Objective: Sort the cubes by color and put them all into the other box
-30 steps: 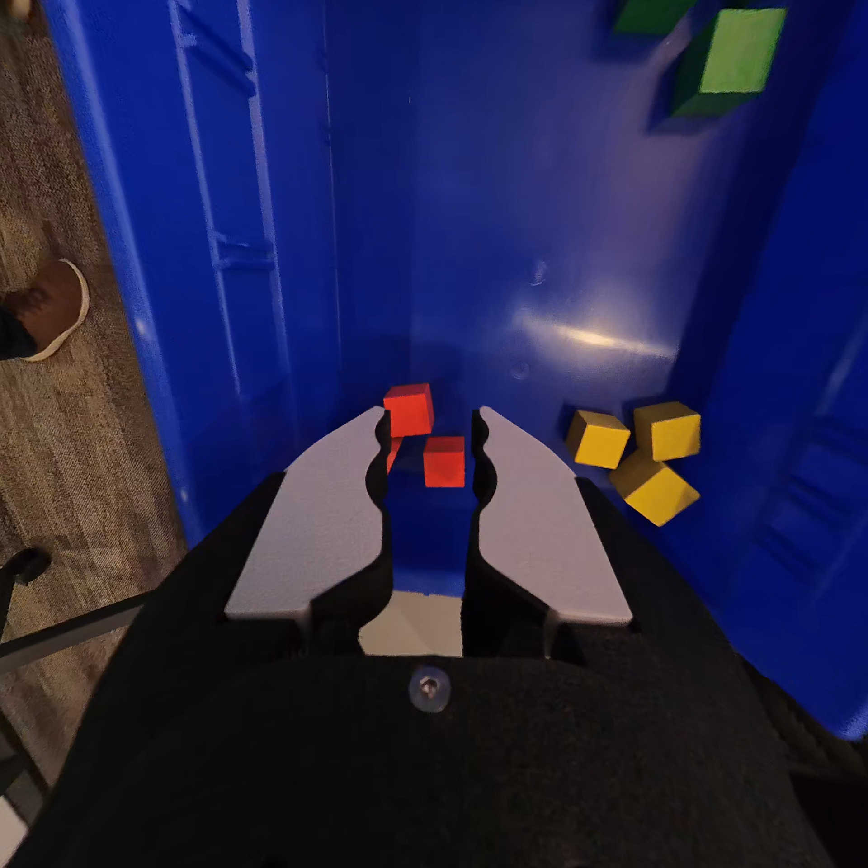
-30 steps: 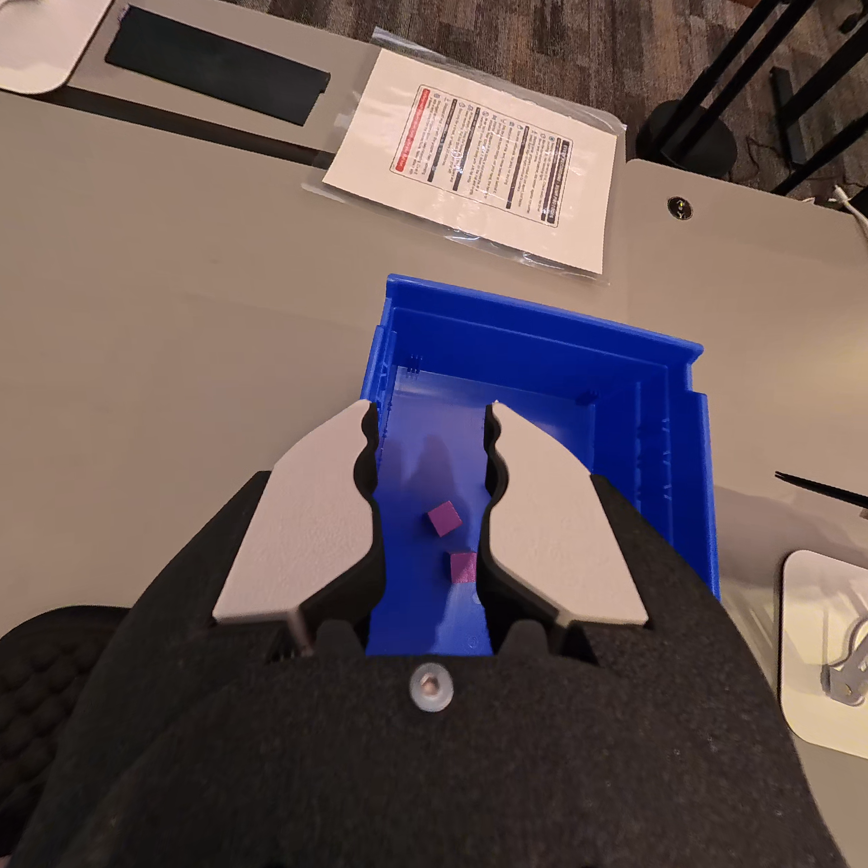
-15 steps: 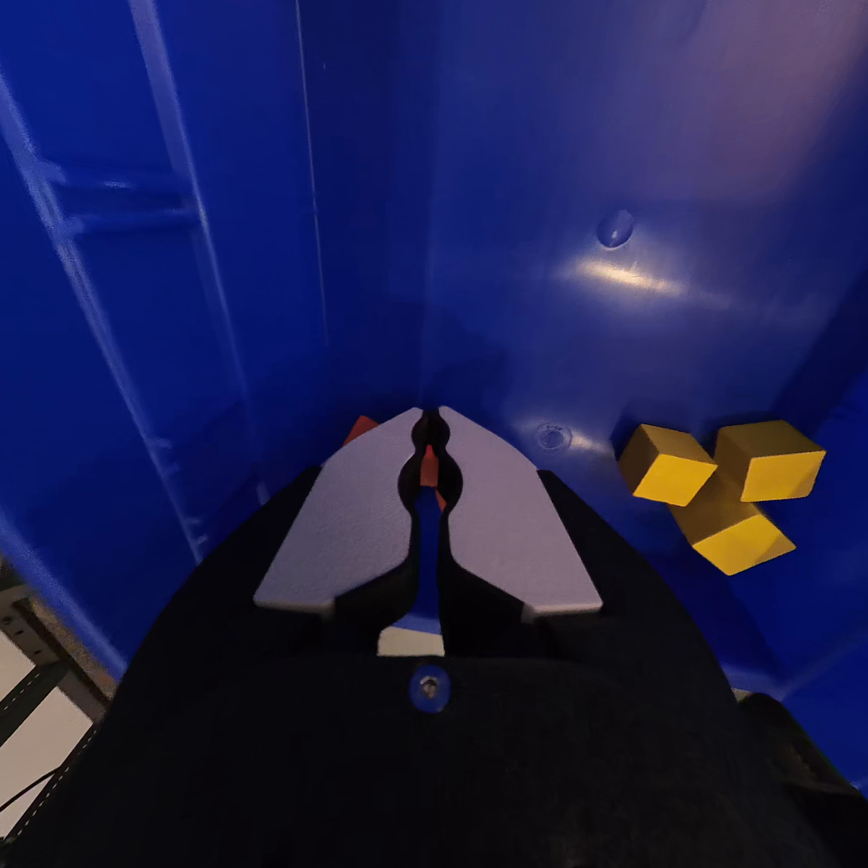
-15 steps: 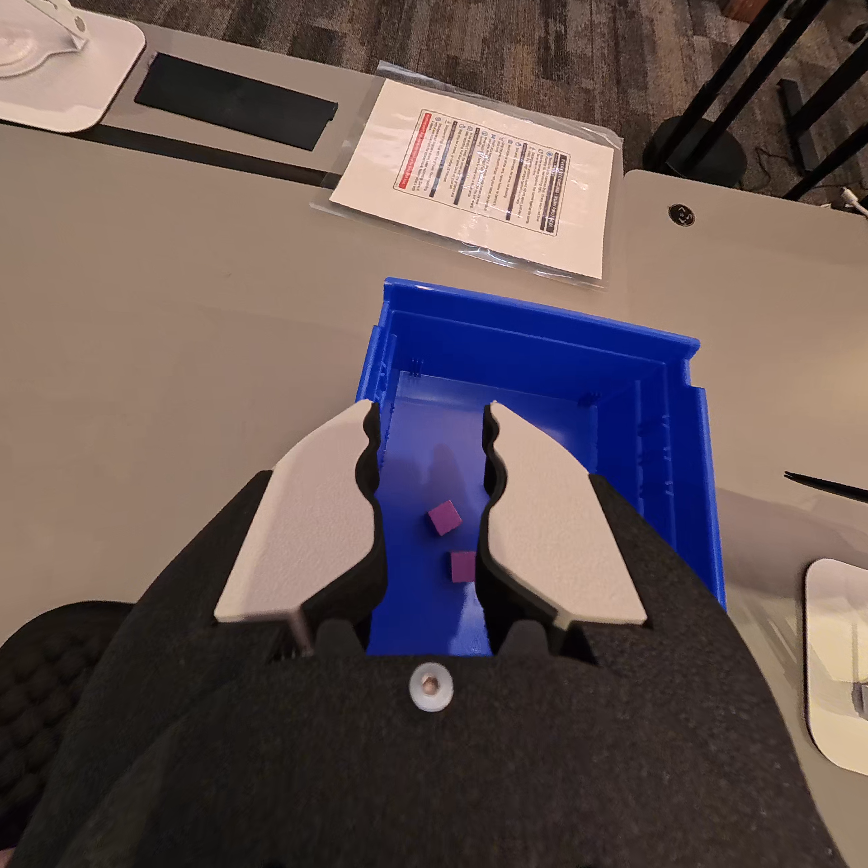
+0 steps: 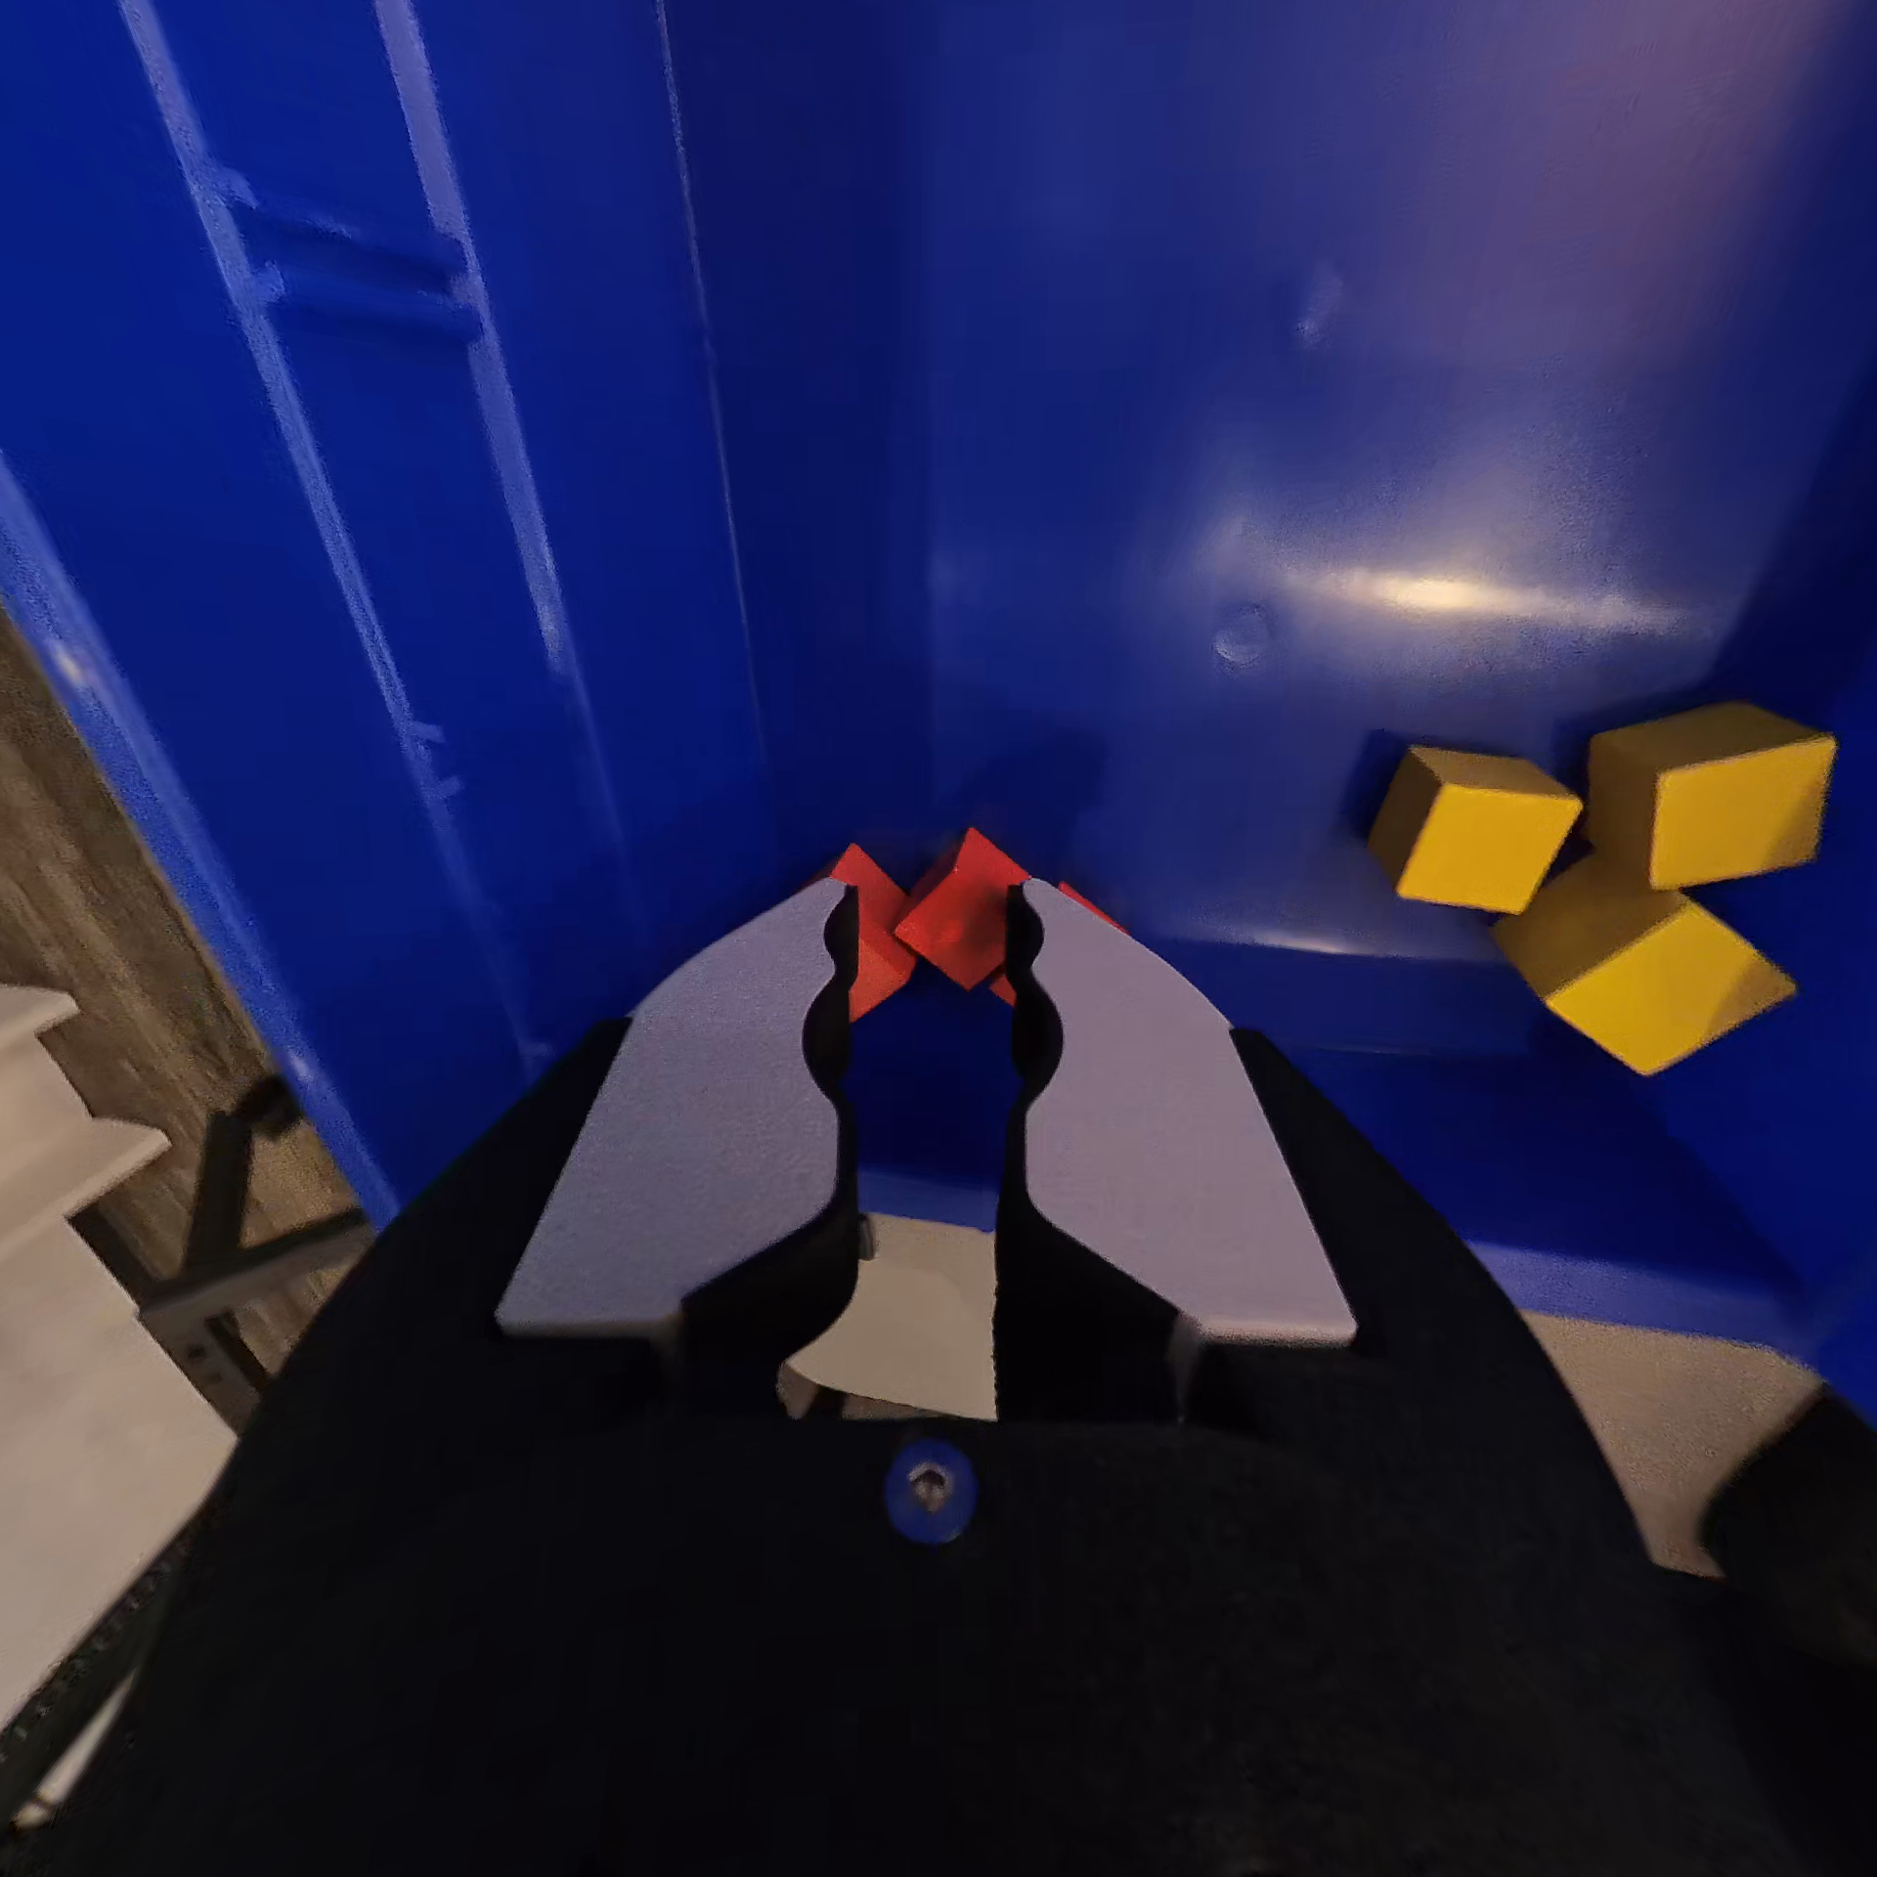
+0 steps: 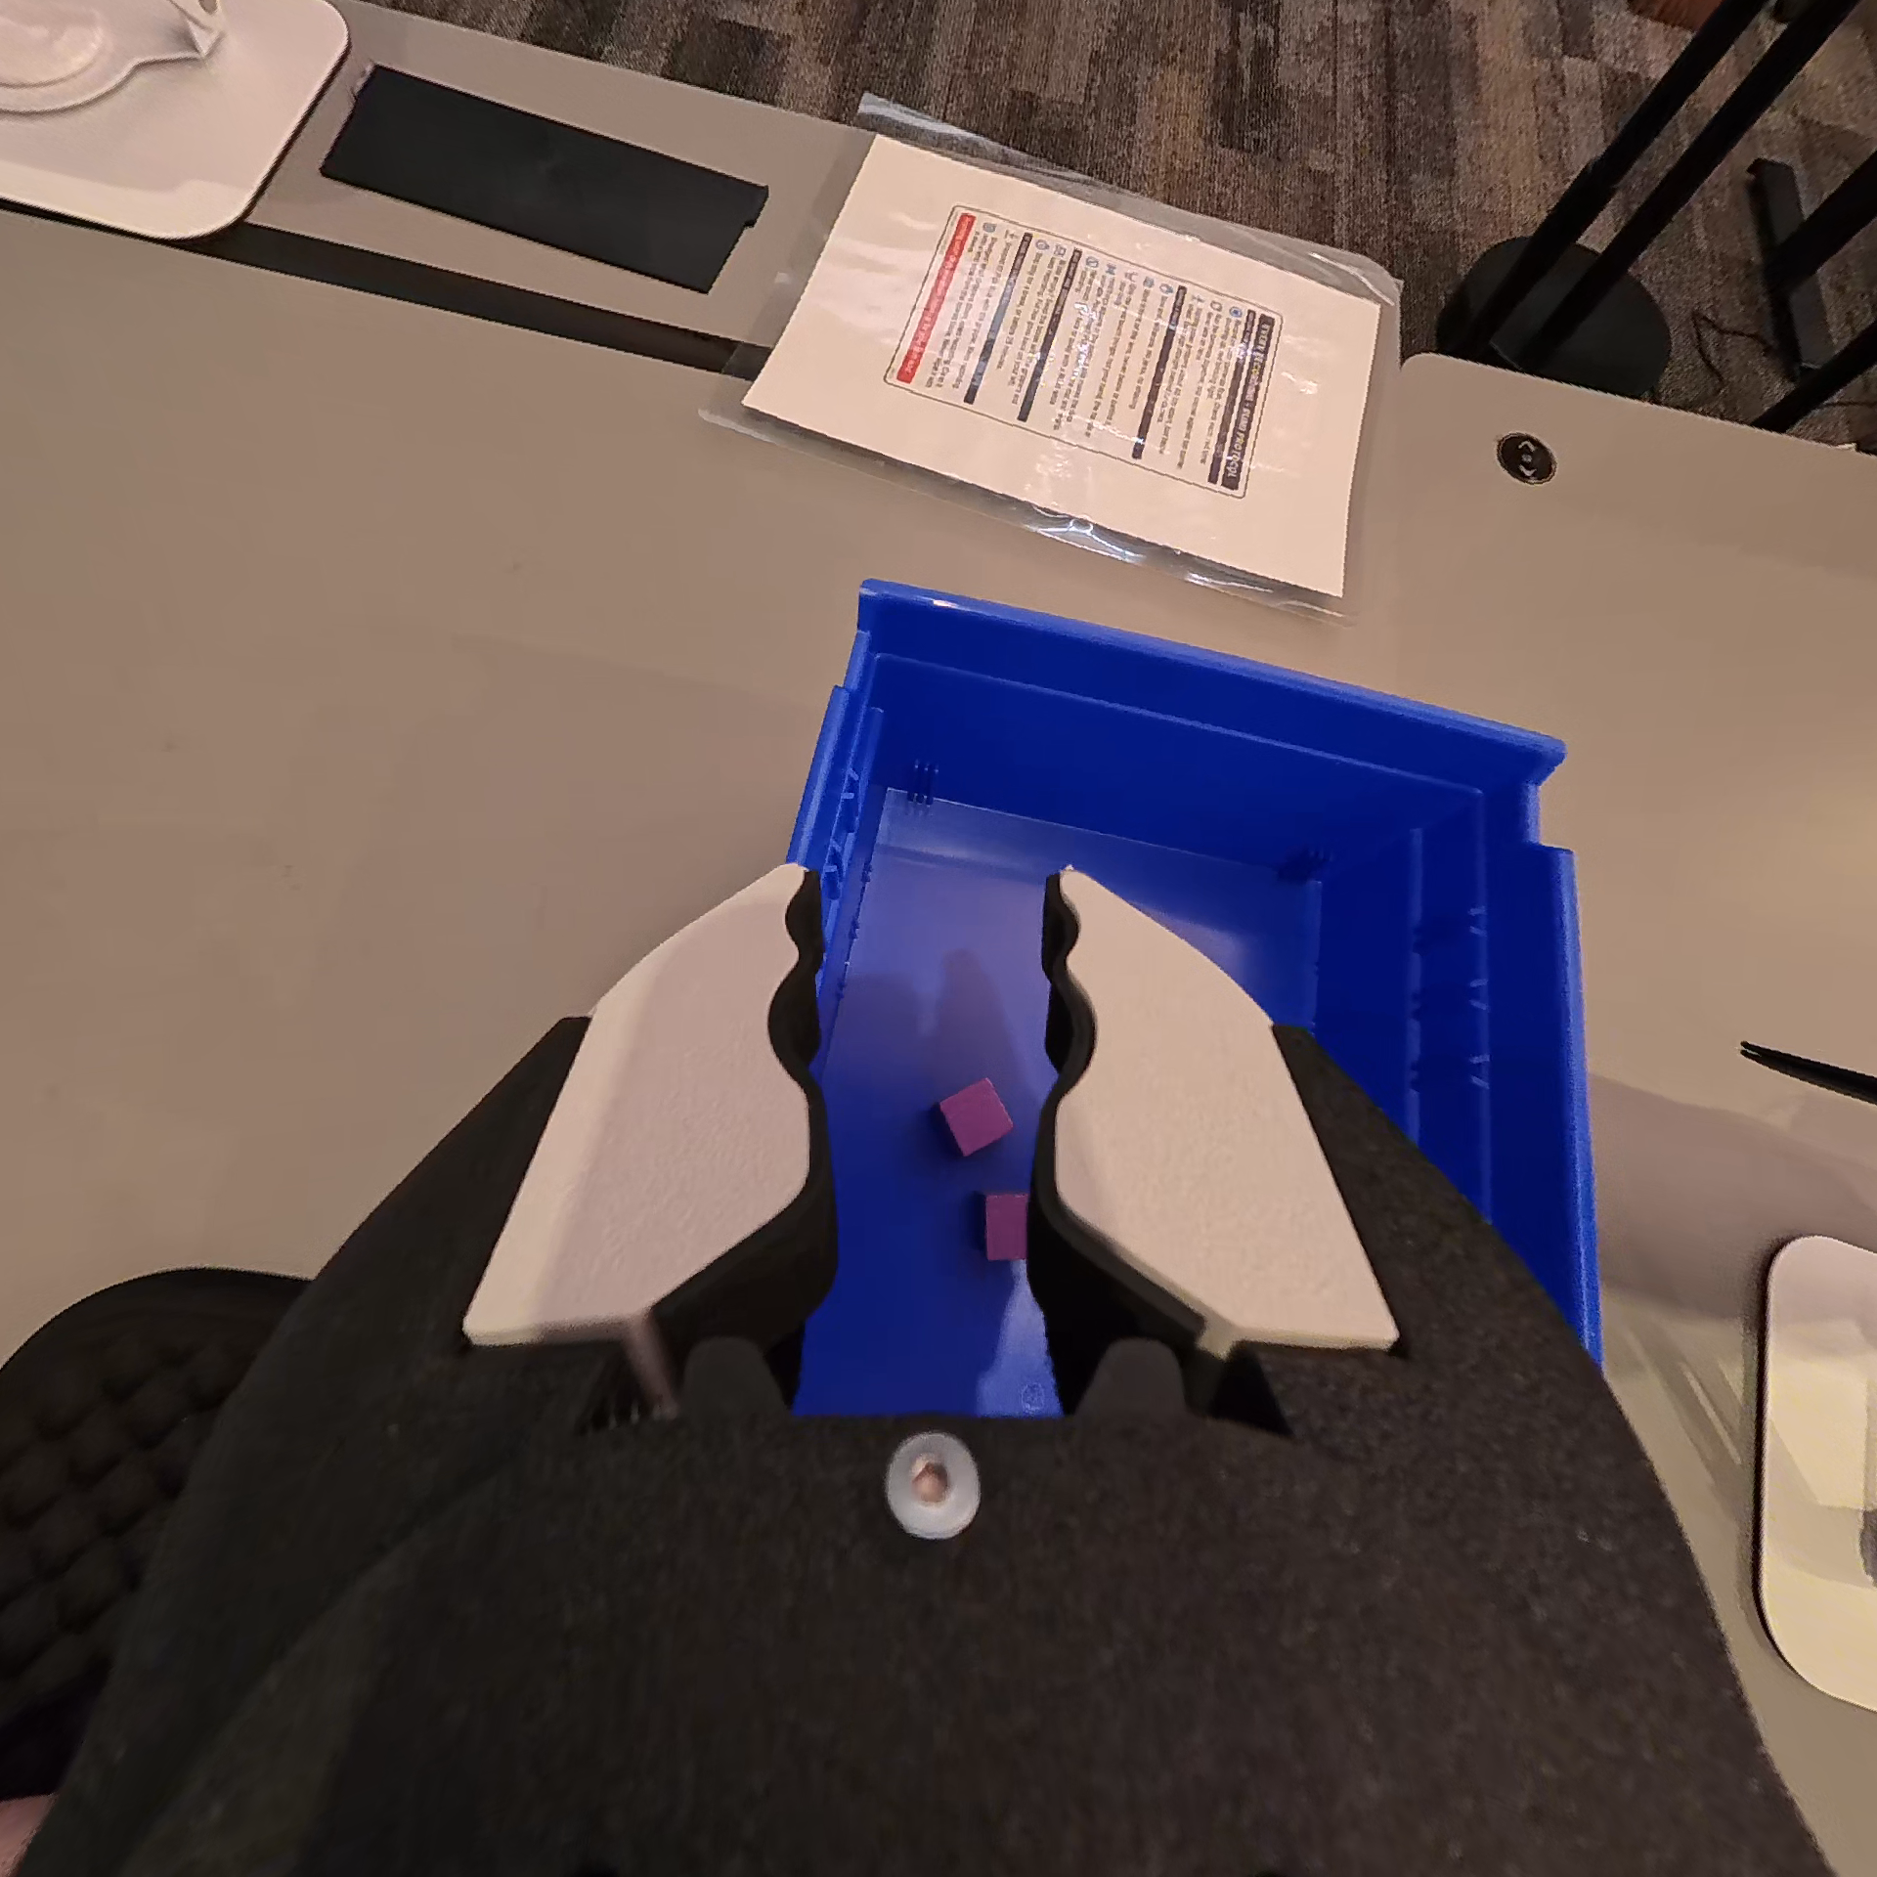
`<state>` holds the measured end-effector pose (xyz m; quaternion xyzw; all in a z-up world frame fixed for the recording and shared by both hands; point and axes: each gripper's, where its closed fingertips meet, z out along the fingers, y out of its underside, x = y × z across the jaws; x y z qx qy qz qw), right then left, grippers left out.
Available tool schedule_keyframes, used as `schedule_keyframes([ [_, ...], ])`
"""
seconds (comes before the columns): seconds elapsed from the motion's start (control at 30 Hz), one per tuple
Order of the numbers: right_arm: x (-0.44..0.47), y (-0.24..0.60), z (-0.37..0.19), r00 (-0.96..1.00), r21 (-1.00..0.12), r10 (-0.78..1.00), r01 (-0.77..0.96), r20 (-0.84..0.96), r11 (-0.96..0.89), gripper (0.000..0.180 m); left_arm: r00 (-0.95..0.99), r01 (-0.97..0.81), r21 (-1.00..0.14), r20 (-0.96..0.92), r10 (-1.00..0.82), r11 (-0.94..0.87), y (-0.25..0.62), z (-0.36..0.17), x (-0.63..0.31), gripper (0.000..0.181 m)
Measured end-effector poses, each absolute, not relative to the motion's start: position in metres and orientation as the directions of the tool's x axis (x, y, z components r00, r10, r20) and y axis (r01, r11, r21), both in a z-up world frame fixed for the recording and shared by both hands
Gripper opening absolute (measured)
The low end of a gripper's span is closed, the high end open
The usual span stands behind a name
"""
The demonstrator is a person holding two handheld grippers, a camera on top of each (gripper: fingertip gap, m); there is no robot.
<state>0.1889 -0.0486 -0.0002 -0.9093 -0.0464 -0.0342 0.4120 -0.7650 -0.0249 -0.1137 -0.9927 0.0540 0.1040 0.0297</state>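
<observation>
In the left wrist view my left gripper [image 5: 929, 889] is open and empty inside a blue box [image 5: 569, 508]. Its tips sit just short of three red cubes [image 5: 955, 914] bunched in the box's near left corner. Three yellow cubes [image 5: 1615, 863] lie together to the right. In the right wrist view my right gripper [image 6: 929, 879] is open and empty. It hovers above the other blue box [image 6: 1199, 701] on the grey table [image 6: 406, 660]. Two purple cubes [image 6: 975, 1115] lie on that box's floor, seen between the fingers.
A laminated sheet [image 6: 1077, 356], a black strip [image 6: 538, 193] and a white pad [image 6: 152, 112] lie at the table's far side. Another white pad [image 6: 1818, 1473] is at the right edge. Black stand legs [image 6: 1625, 203] stand on the carpet beyond. Carpet [image 5: 91, 863] shows left of the left box.
My left gripper's jaws, nearly shut with red showing between them half a second ago, have opened and drawn back a little from the red cubes. The right gripper has barely moved.
</observation>
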Motion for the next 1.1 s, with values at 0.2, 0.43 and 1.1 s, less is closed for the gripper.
schedule_keyframes([
  [0.2,0.181,-0.046,-0.002,0.989,-0.735,0.095,0.145,0.110,-0.663,0.041,0.863,-0.428,0.042,-0.278,-0.422,-0.903,-0.031,-0.102,-0.767,0.026],
  [0.43,0.172,-0.044,-0.004,0.985,-0.730,0.134,0.168,0.104,-0.663,0.040,0.690,-0.693,0.112,-0.185,-0.700,-0.712,-0.039,-0.102,-0.755,0.039],
  [1.1,0.161,-0.041,-0.007,0.975,-0.699,0.173,0.218,0.136,-0.681,0.039,0.589,-0.778,0.195,-0.108,-0.801,-0.598,-0.036,-0.117,-0.761,0.032],
])
